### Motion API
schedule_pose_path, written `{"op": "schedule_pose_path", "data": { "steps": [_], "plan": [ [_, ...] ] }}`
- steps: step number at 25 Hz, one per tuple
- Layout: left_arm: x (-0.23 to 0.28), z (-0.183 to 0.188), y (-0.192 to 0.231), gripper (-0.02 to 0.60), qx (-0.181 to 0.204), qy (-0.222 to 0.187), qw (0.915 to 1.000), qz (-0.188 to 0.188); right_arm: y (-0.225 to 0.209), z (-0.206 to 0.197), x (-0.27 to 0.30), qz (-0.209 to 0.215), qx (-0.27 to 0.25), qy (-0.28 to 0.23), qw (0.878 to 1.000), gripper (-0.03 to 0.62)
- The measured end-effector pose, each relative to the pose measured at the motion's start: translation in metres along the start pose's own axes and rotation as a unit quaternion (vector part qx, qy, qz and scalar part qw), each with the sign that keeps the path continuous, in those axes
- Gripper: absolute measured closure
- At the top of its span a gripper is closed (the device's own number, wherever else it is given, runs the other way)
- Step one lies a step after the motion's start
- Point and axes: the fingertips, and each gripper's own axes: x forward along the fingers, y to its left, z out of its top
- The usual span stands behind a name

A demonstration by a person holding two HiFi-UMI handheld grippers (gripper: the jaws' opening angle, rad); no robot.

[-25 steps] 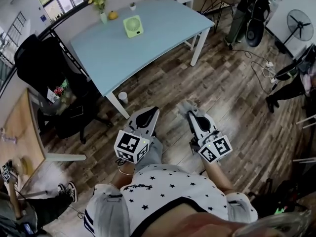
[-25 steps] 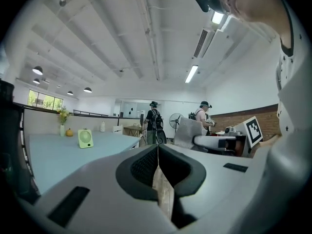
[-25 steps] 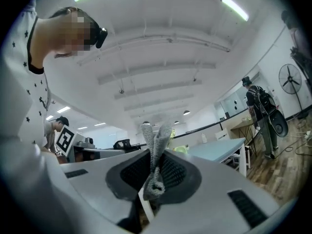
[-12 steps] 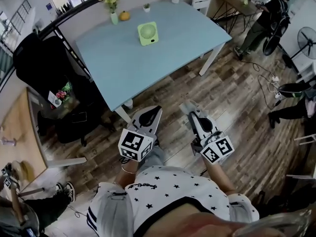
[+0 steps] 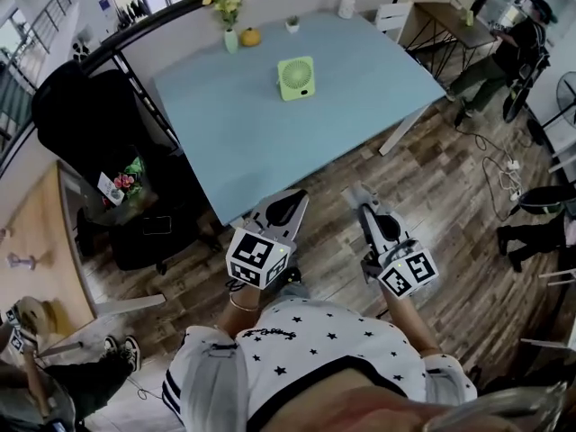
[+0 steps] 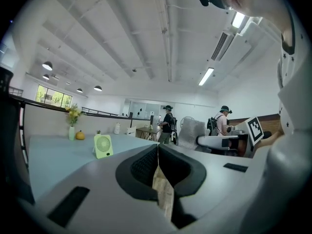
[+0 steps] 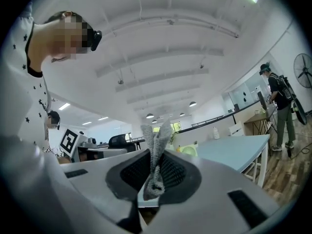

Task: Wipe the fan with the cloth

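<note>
A small light-green fan [image 5: 296,77] stands upright near the middle of the pale blue table [image 5: 225,142]; it also shows in the left gripper view [image 6: 103,146] and peeps out behind the cloth as the fan [image 7: 189,150] in the right gripper view. My left gripper [image 5: 290,198] hangs over the wooden floor just short of the table's near edge, jaws shut with nothing between them [image 6: 157,149]. Beside it my right gripper [image 5: 365,194] is shut on a grey knitted cloth [image 7: 156,155], whose folded end sticks up past the jaws. Both grippers are well away from the fan.
At the table's far edge are a vase of flowers [image 5: 229,9], an orange fruit [image 5: 250,36], a tiny potted plant [image 5: 292,23] and a white jar [image 5: 346,5]. A black office chair [image 5: 85,124] stands left of the table. People [image 5: 513,43] and cables [image 5: 499,156] are to the right.
The table and fan have drawn nearer and more central in the head view as the person stepped forward. Both grippers keep their pose, the right still holding the cloth.
</note>
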Motion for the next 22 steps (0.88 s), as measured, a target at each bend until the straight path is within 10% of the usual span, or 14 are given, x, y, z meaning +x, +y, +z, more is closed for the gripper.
{"op": "schedule_pose_path", "data": {
  "steps": [22],
  "plan": [
    [-0.015,-0.002,0.106,0.551,-0.046,-0.038,0.9938,0.094,0.006,-0.014,0.13,0.1,-0.01,0.043,0.994,0.563]
  ]
}}
